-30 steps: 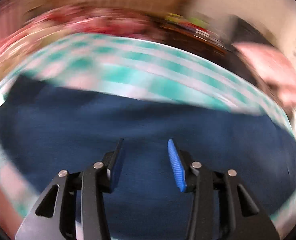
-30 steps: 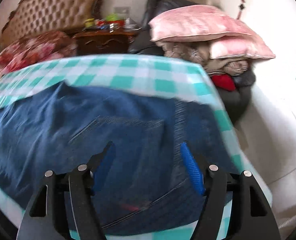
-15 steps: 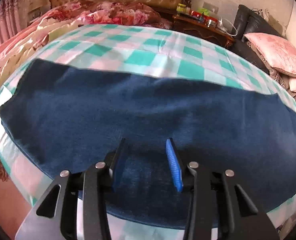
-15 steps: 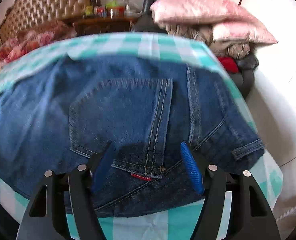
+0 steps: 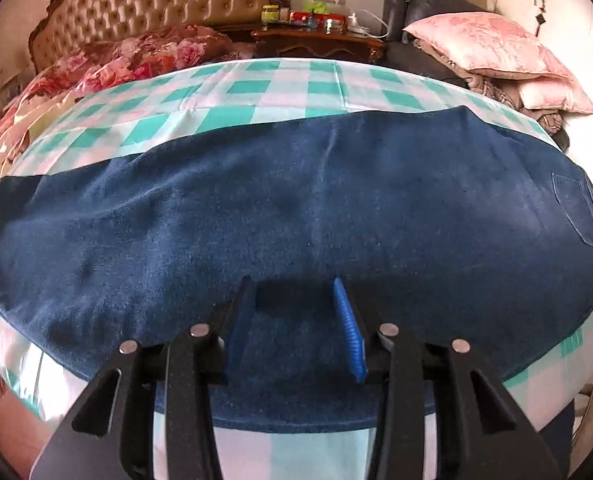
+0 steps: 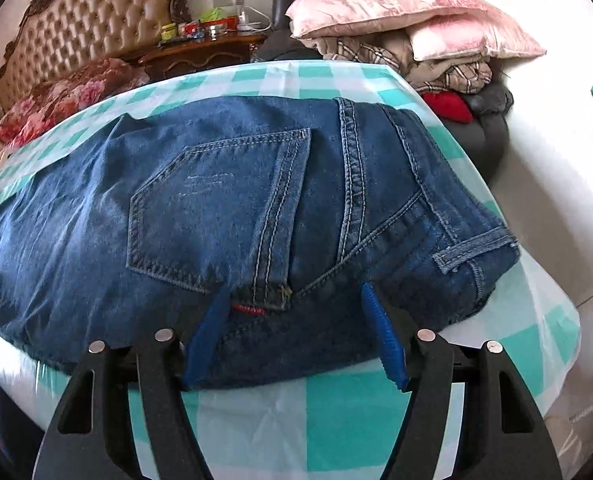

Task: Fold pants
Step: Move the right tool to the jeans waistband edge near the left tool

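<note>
jeans [image 5: 296, 208] lie flat under both wide-apart tools, left tool [image 5: 294, 320] mid-leg, right tool [image 6: 296, 320] by the back pocket [image 6: 220, 204]

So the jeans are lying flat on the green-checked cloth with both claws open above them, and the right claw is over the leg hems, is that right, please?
Not quite: the right claw is over the waistband end of the jeans, by the back pocket and belt loop, as the right wrist view shows. The rest holds: the jeans lie flat on the green-checked cloth, and the left claw is open too.
</note>
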`<state>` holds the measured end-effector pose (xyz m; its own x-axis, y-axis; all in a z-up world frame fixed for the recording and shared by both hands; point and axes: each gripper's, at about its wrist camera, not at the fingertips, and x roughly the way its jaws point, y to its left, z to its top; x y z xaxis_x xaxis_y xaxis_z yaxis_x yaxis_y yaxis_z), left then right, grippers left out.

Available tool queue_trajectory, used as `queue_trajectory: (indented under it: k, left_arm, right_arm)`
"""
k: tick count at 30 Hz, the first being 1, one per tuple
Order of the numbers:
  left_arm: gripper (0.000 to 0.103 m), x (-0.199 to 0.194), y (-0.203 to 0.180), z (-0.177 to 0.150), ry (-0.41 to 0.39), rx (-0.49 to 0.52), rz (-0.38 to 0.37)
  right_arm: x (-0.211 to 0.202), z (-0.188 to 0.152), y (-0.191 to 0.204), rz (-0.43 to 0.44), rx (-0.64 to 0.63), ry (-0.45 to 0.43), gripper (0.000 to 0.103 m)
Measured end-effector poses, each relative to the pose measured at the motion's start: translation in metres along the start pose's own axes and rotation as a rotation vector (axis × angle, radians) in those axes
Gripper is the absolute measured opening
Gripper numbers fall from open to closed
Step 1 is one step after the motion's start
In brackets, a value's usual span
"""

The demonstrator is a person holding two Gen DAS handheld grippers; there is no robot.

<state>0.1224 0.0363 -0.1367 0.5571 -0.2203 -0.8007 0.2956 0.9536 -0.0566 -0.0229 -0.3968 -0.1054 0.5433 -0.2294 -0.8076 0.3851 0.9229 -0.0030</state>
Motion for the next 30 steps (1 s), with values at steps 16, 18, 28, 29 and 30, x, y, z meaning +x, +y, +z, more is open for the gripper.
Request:
queue_trajectory:
  k: [16, 18, 28, 29, 30]
  left_arm:
    - [0.055, -0.044, -0.144, 0.0, -0.094, 0.178, -0.349]
    - [0.055, -0.049, -0.165, -0.008, -0.098, 0.229, -0.387]
    - [0.048, -0.038, -0.249, -0.054, -0.165, 0.607, -0.337]
    - [0.033, -0.033, -0.247, -0.054, -0.151, 0.6, -0.339]
    - [0.022, -0.028, -0.244, -0.053, -0.137, 0.595, -0.331]
  right_arm:
    - [0.002, 0.006, -0.052, -0.111, 0.061, 0.034, 0.051]
    - [-0.006, 0.003, -0.057, -0.093, 0.086, 0.024, 0.051]
    - [-0.045, -0.025, -0.036, 0.28, 0.269, 0.098, 0.053]
    - [-0.042, -0.027, -0.031, 0.358, 0.3, 0.122, 0.053]
    - [-0.039, -0.029, -0.024, 0.399, 0.313, 0.135, 0.053]
